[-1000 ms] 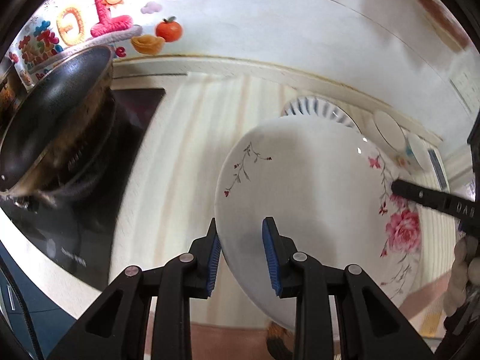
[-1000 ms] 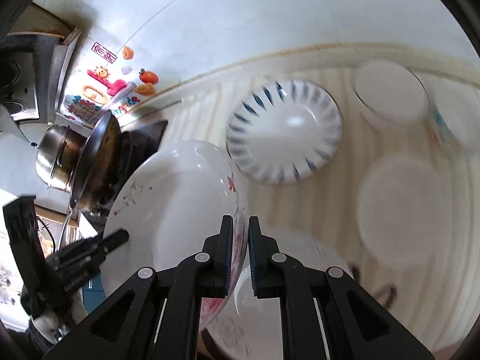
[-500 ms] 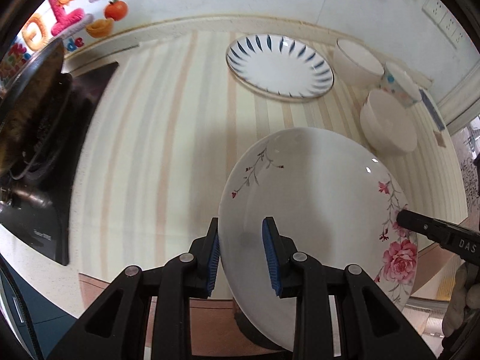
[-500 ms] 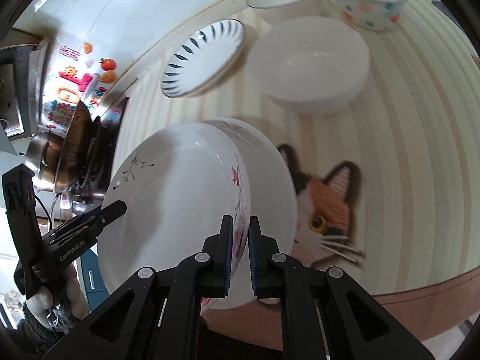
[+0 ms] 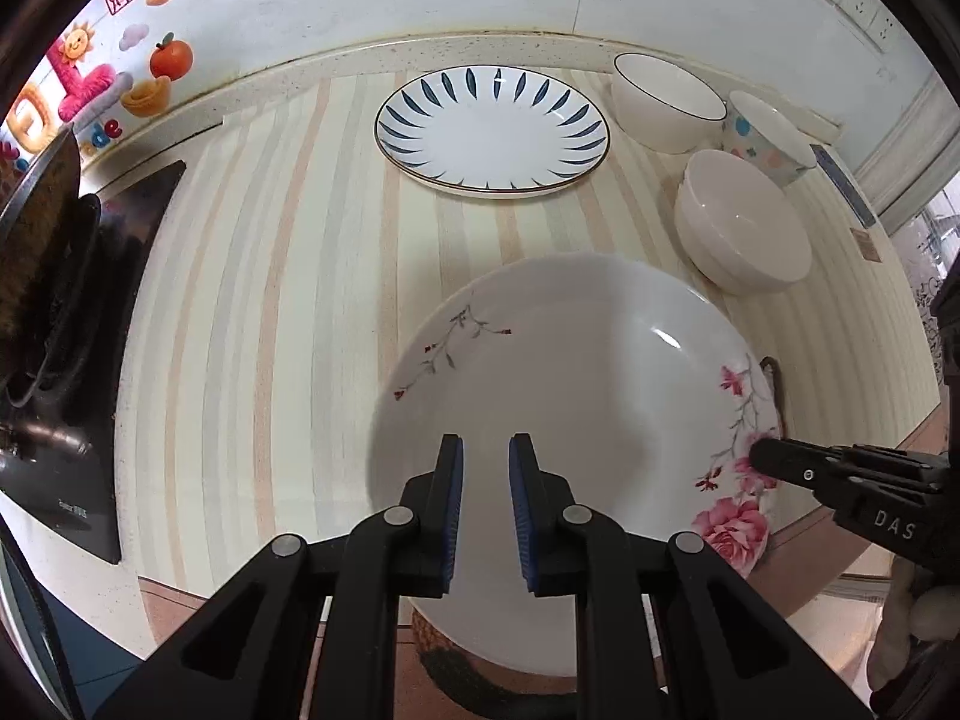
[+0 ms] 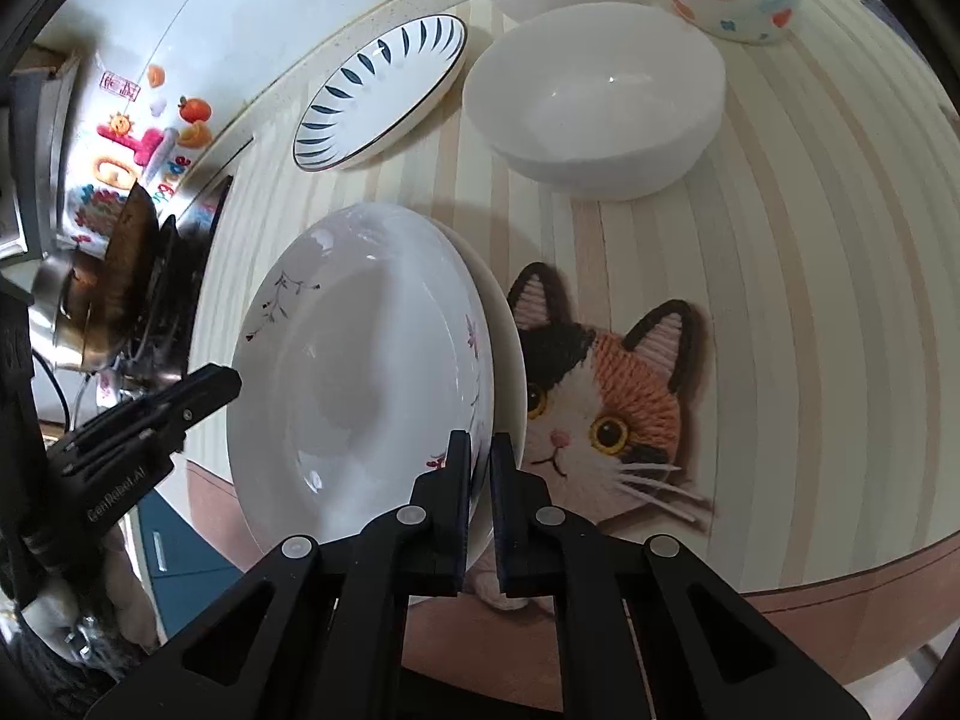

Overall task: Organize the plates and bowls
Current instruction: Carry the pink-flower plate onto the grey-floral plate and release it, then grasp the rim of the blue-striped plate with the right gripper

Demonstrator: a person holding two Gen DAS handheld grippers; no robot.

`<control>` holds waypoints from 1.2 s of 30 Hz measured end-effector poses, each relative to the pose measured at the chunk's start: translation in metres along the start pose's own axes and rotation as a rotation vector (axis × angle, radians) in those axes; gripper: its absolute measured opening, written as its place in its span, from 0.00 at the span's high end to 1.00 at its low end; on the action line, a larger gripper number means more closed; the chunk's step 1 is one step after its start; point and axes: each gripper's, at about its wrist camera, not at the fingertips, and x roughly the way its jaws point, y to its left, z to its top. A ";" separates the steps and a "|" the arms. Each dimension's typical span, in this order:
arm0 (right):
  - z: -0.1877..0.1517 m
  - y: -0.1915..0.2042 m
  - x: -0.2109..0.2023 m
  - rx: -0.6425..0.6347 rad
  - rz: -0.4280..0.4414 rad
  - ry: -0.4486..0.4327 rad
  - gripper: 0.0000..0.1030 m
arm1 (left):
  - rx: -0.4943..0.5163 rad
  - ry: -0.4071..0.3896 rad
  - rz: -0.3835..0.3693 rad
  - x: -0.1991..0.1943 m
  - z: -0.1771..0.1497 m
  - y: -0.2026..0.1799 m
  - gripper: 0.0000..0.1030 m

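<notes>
The right tongs (image 6: 477, 450) pinch the rim of a floral plate (image 6: 360, 384), held tilted over a plain plate (image 6: 510, 348). The left tongs (image 5: 485, 462) hover slightly parted above it, gripping nothing. Lower it level before releasing.

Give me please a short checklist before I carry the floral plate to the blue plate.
1. Right gripper clamps the floral plate rim: ok, jaws shut on it.
2. Left gripper also grips: not ok, jaws open.
3. Floral plate free of the lower plate: cannot tell, their rims overlap.
4. Blue plate has nothing on it: ok.
5. White bowl stands apart from the blue plate: ok.
</notes>
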 end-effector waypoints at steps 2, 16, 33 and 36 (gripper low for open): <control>-0.001 -0.003 -0.001 0.007 0.011 0.006 0.93 | 0.003 -0.004 0.008 -0.002 -0.001 0.004 0.87; 0.106 0.020 -0.069 0.149 0.092 -0.126 0.62 | -0.175 -0.022 -0.041 -0.026 0.102 0.091 0.79; 0.259 0.034 0.087 0.109 -0.190 -0.025 0.82 | -0.056 0.150 -0.142 0.137 0.217 0.098 0.76; 0.258 0.032 0.095 0.117 -0.202 -0.028 0.88 | -0.032 0.133 -0.165 0.141 0.217 0.092 0.81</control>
